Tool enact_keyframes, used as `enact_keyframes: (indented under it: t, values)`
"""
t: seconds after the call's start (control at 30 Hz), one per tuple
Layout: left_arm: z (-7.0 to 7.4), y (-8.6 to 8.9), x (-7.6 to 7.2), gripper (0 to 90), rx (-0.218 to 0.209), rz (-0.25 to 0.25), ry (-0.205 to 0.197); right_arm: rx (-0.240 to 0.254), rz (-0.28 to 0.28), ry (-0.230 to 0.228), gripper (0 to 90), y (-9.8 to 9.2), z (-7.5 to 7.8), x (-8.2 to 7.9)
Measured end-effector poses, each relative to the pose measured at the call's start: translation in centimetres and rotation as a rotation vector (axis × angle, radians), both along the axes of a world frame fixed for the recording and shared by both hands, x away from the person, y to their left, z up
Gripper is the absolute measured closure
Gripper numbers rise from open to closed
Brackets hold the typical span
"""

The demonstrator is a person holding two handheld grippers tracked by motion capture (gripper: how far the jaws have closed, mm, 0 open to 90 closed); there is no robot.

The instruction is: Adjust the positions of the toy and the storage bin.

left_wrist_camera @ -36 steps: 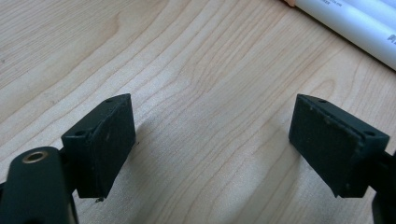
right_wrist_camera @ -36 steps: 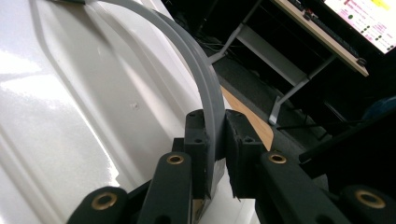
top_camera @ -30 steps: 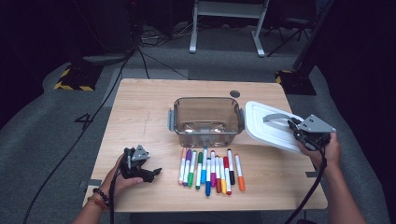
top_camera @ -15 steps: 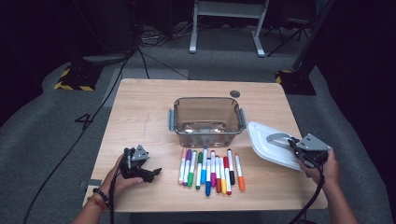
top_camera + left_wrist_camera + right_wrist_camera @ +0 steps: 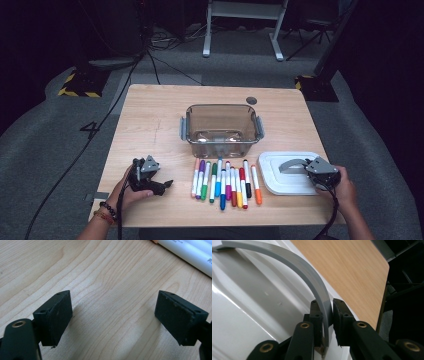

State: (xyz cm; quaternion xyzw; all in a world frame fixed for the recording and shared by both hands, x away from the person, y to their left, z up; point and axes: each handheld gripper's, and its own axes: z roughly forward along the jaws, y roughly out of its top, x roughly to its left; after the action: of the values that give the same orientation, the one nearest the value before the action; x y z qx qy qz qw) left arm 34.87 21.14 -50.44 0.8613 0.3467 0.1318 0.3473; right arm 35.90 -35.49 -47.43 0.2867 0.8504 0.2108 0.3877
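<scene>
Two grippers were in play: the right gripper (image 5: 311,166) stayed clamped on the grey handle (image 5: 310,281) of the white lid (image 5: 287,175), laid by the desk's (image 5: 150,120) right edge to free the container (image 5: 221,129), while the left gripper (image 5: 162,185) rested open-jawed near the markers (image 5: 225,182).

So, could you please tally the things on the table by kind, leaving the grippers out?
Markers, lying in a row: 10
Clear container, open: 1
White lid with a grey handle: 1
Total: 12
</scene>
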Motion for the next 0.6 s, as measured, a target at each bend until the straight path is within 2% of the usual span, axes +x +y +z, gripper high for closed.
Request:
enact_keyframes:
  t: [0.1, 0.33, 0.5, 0.57, 0.6]
  values:
    - [0.0, 0.0, 0.0, 15.1, 0.000, 0.000, 0.000, 0.001, 0.002, 0.018, 76.4, 0.2, -0.7, 0.1]
    - [0.0, 0.0, 0.0, 15.1, 0.001, -0.001, 0.000, -0.001, 0.003, 0.021, 74.0, 0.4, -1.2, 0.5]
    - [0.0, 0.0, 0.0, 15.1, 0.000, -0.001, -0.001, 0.043, 0.015, 0.035, 71.3, 0.2, -1.2, 0.7]
    - [0.0, 0.0, 0.0, 15.1, 0.000, -0.001, 0.000, 0.086, 0.028, 0.051, 65.7, 0.0, -1.2, 0.6]
    - [0.0, 0.0, 0.0, 15.1, 0.000, -0.001, 0.000, 0.086, 0.028, 0.051, 65.7, 0.0, -1.2, 0.6]
